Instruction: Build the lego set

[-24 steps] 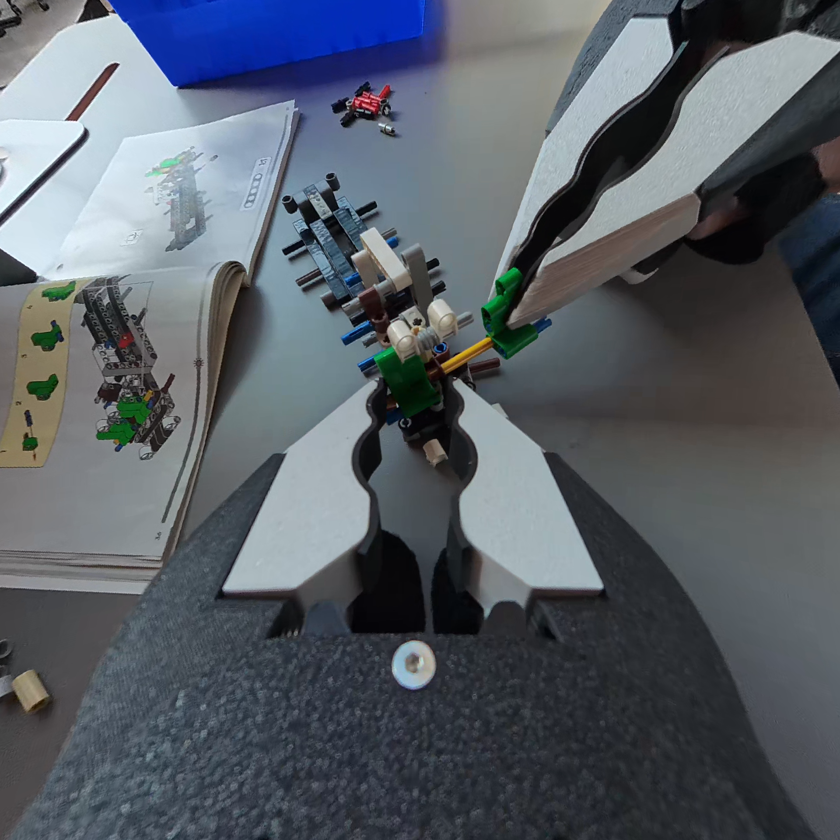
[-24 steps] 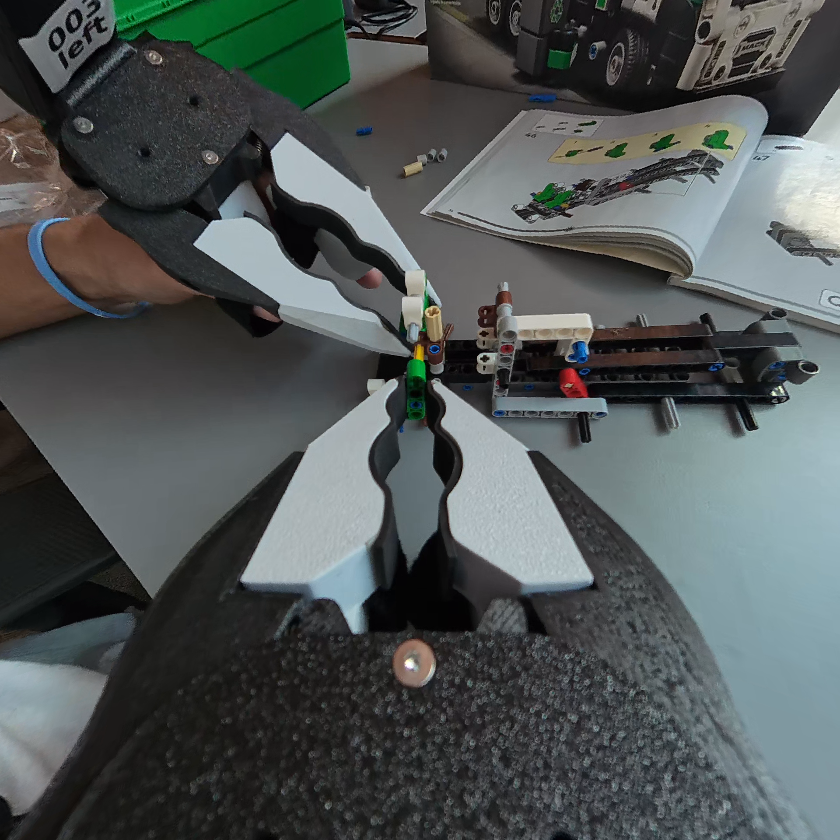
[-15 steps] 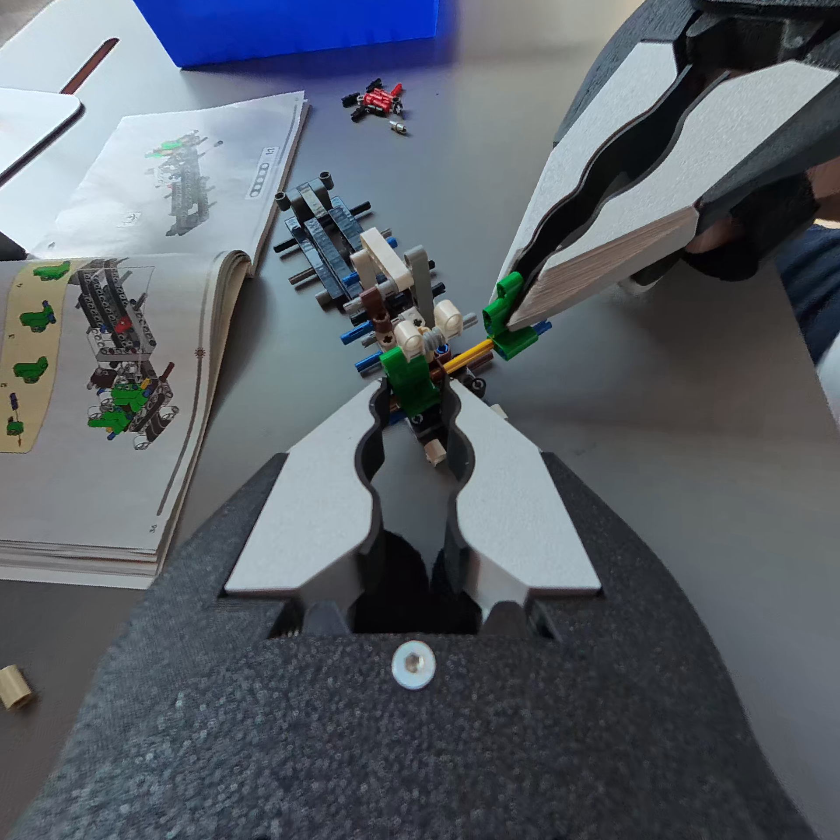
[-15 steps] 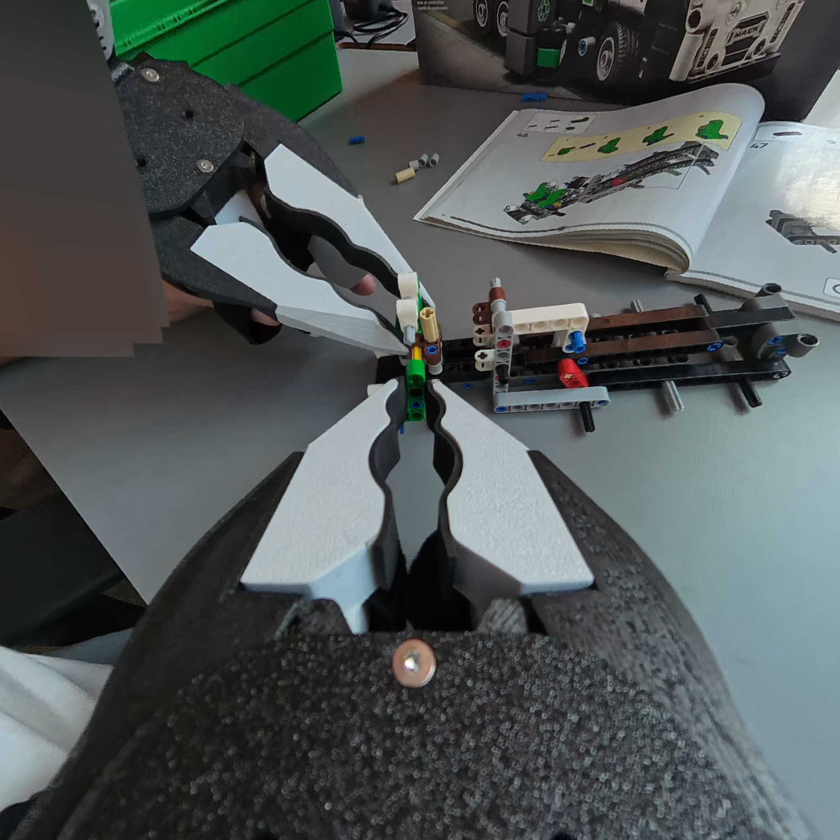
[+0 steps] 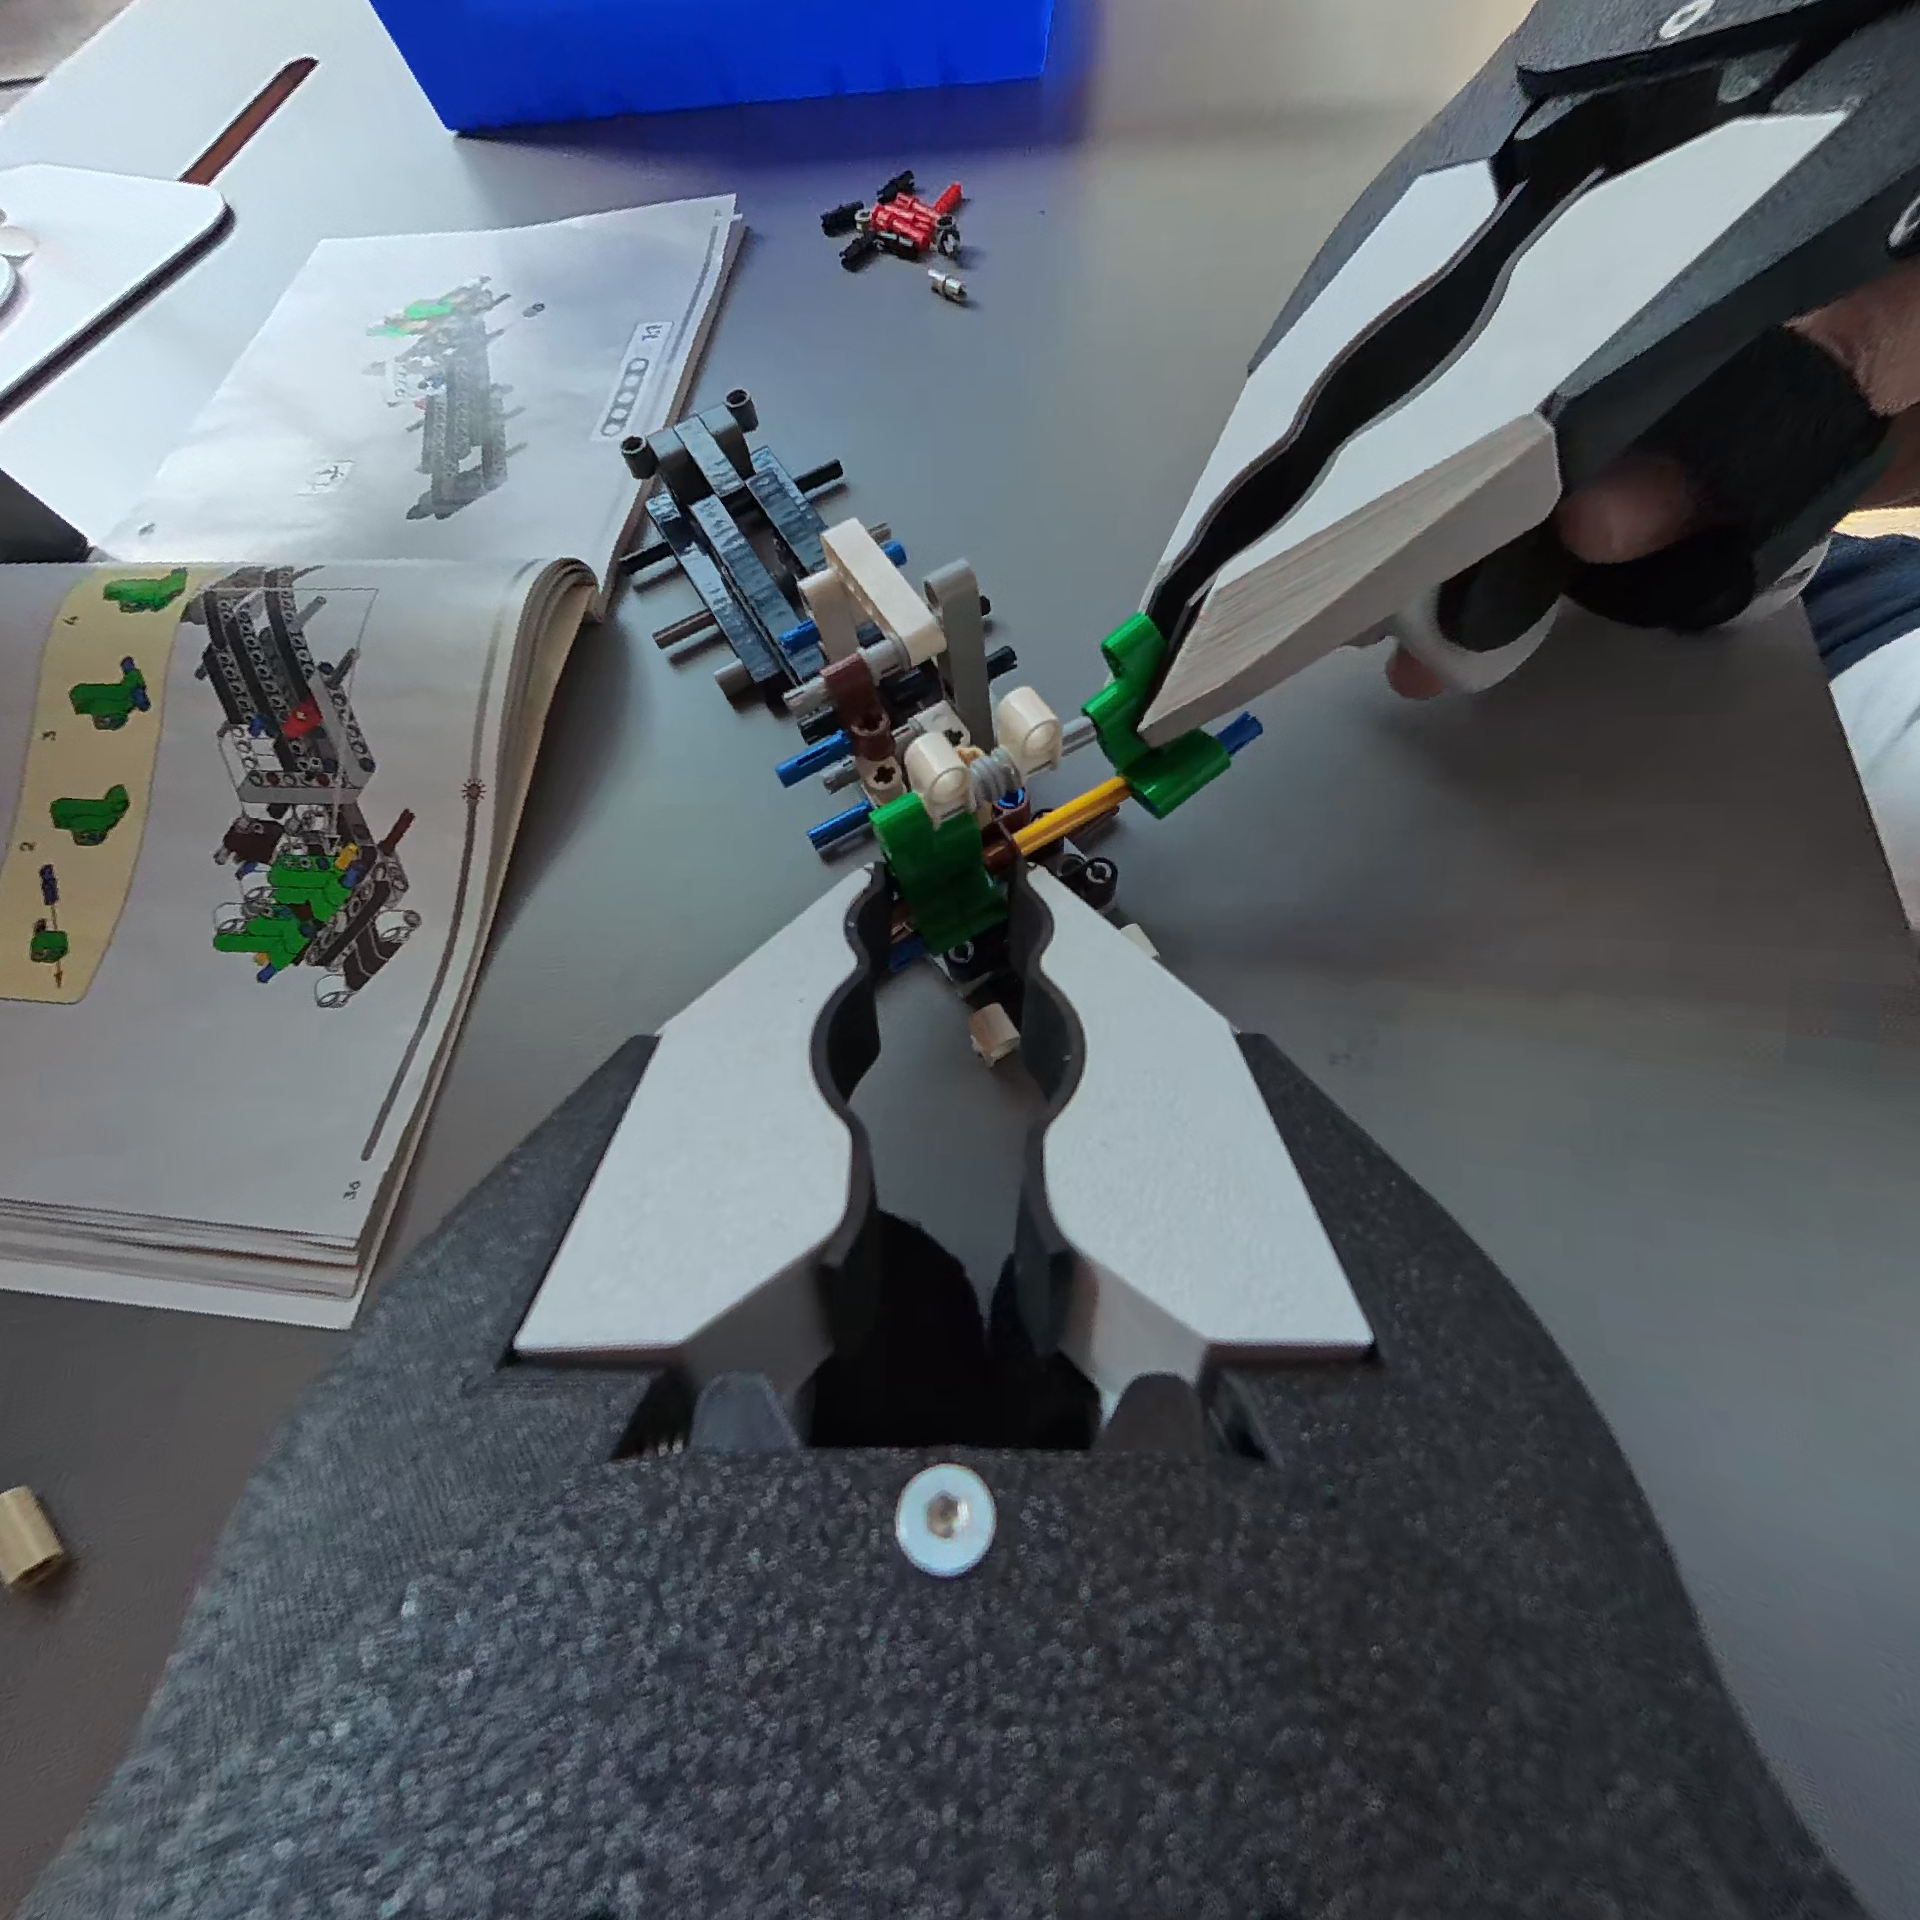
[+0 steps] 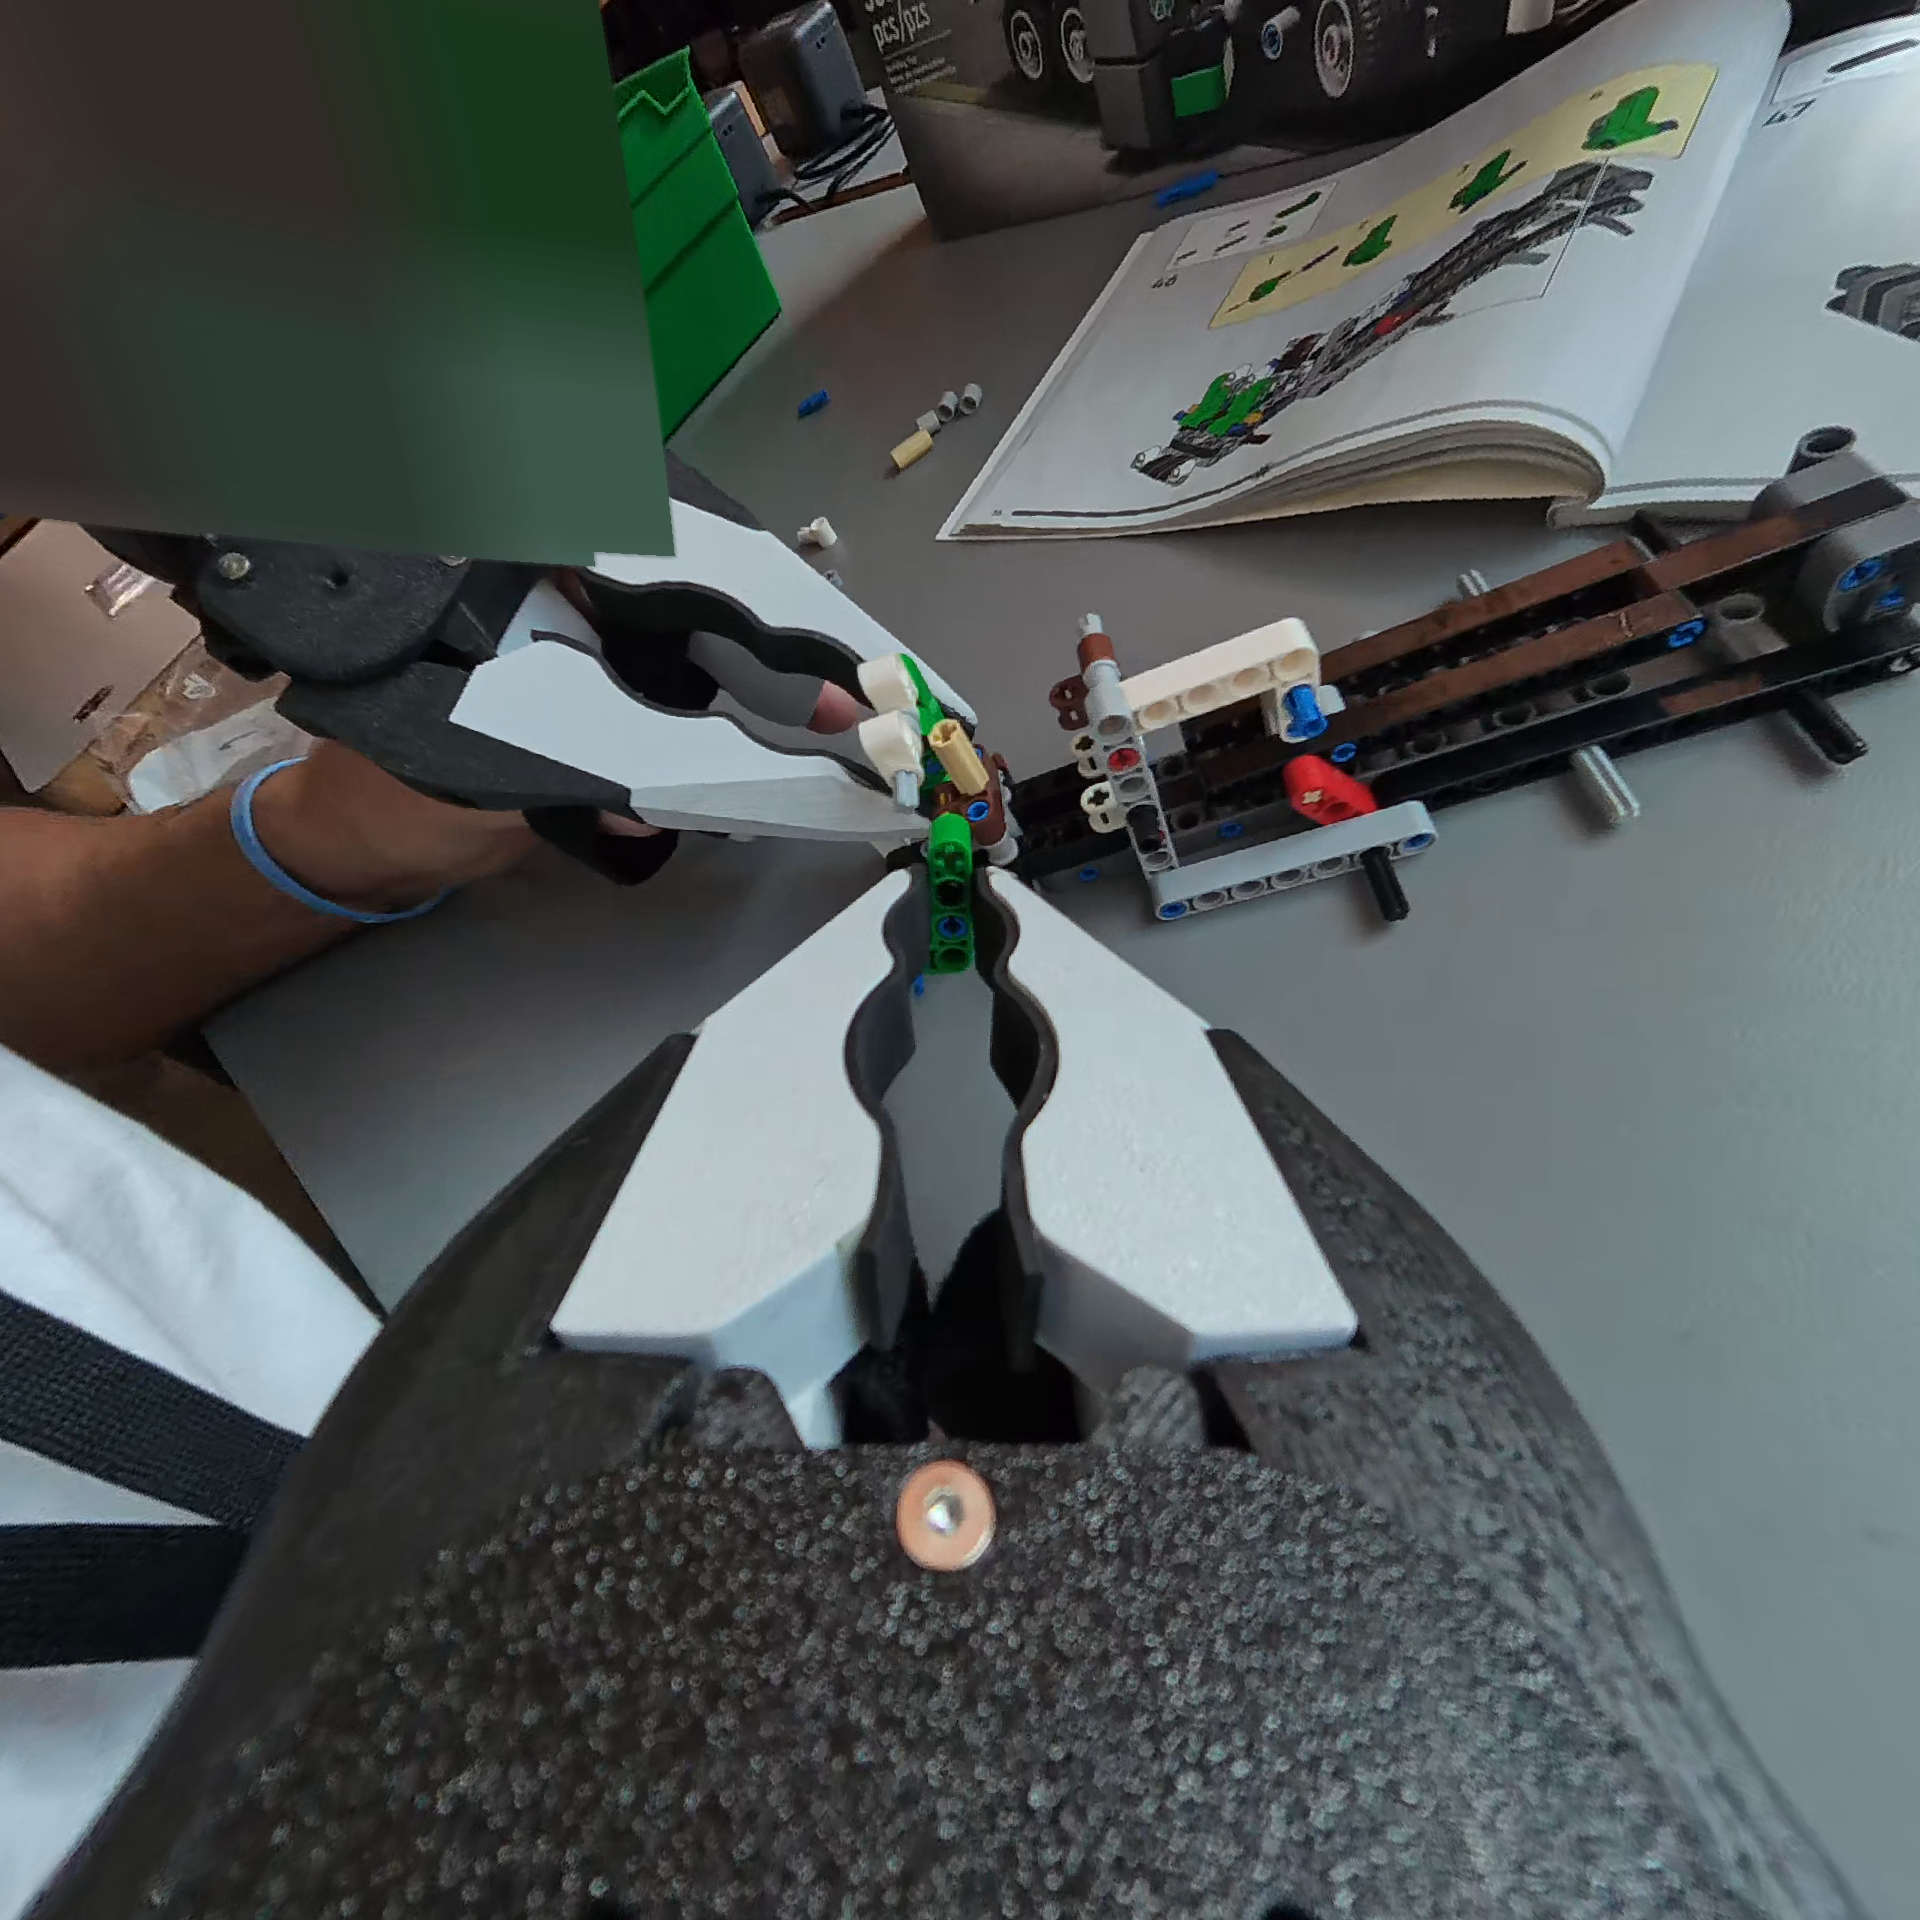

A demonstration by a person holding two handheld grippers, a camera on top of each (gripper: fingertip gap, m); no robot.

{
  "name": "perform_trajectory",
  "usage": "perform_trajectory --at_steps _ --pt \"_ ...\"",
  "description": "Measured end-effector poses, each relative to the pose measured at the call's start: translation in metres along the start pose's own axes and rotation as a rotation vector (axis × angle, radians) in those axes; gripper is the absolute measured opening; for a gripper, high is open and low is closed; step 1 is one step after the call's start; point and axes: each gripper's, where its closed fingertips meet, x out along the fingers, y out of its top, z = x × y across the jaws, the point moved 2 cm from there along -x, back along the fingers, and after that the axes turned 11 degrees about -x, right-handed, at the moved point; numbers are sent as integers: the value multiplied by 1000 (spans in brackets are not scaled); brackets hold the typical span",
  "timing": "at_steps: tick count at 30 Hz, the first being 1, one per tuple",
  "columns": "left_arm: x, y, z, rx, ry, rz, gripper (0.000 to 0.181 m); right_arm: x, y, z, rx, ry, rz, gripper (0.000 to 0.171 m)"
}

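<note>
Pinching green piece (image 6: 948, 902), right hand-held gripper (image 6: 951, 883) (chassis (image 6: 1455, 748) beyond).

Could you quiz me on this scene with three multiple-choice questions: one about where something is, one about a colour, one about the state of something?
1. Where does the open instruction booklet lie in the left wrist view?
A. Left of the lego chassis
B. Under the chassis
C. Inside the blue bin

2. What colour is the piece held by the right tongs?
A. Red
B. Green
C. White

3. What are the left tongs doing?
A. Hanging wide open above the table
B. Lying on the booklet
C. Closed on the near end of the chassis, at its green part

Answers:
1. A, the booklet's pages spread out to the left of the chassis.
2. B, a green angled piece sits at the tips.
3. C, both fingers flank the green part with no gap seen.
</note>
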Motion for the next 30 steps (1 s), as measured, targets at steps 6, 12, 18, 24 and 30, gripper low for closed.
perform_trajectory --at_steps 6,12,18,24,30 --pt "1 1 0 -32 -11 -2 20 4 -10 -10 73 71 -51 6" --pt "0 0 2 26 25 5 20 -15 1 -9 45 58 72 6" --pt "-24 22 6 73 91 242 39 -24 27 -5 -41 -2 245 6" --pt "-24 27 42 143 40 276 49 -9 36 -23 -184 -7 242 7" --pt "-24 25 44 122 42 264 26 -5 34 -34 -200 -3 224 7"
